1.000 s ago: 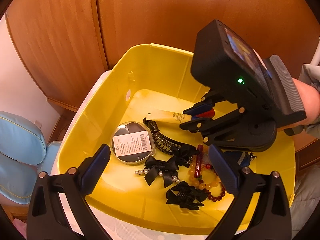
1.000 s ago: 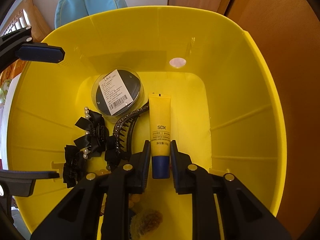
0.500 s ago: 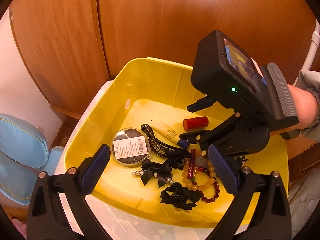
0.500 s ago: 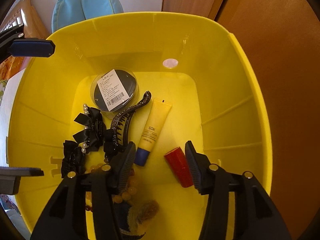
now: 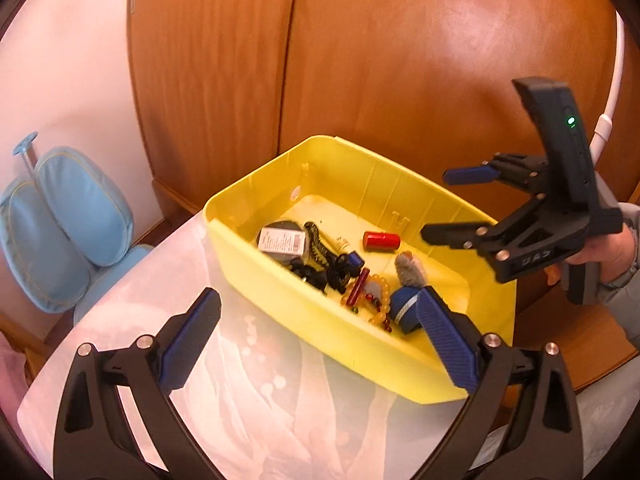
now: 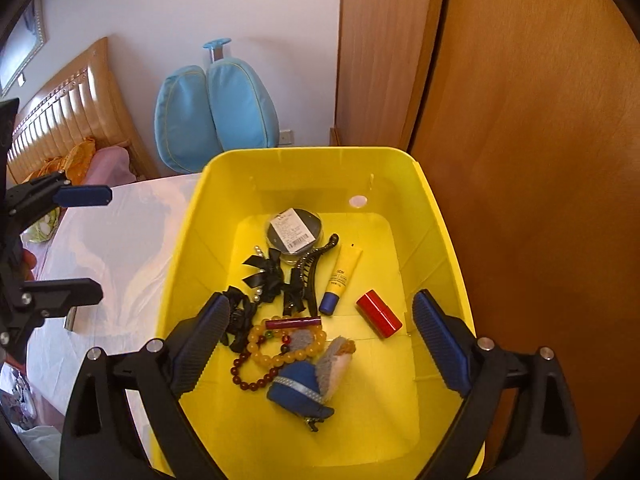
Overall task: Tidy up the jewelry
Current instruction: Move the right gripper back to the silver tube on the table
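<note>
1. Right gripper (image 6: pixel 320 334) hangs above the yellow bin (image 6: pixel 448 240), jaws opening wide, nothing between them.
2. Left gripper (image 5: pixel 320 328) gapes empty over the table (image 5: pixel 168 288) by the bin's near wall.
3. Jewelry (image 6: pixel 280 344) lies on the bin floor; red tube (image 6: pixel 378 314) sits apart, toward its right wall.

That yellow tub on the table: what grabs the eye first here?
The bright yellow tub itself, at the table's edge beside wooden doors. On its floor lie a red cylinder at the right, a yellow tube beside it, and amber beads among black bows. Both grippers hover above with nothing between their jaws; the right gripper is opening.
</note>
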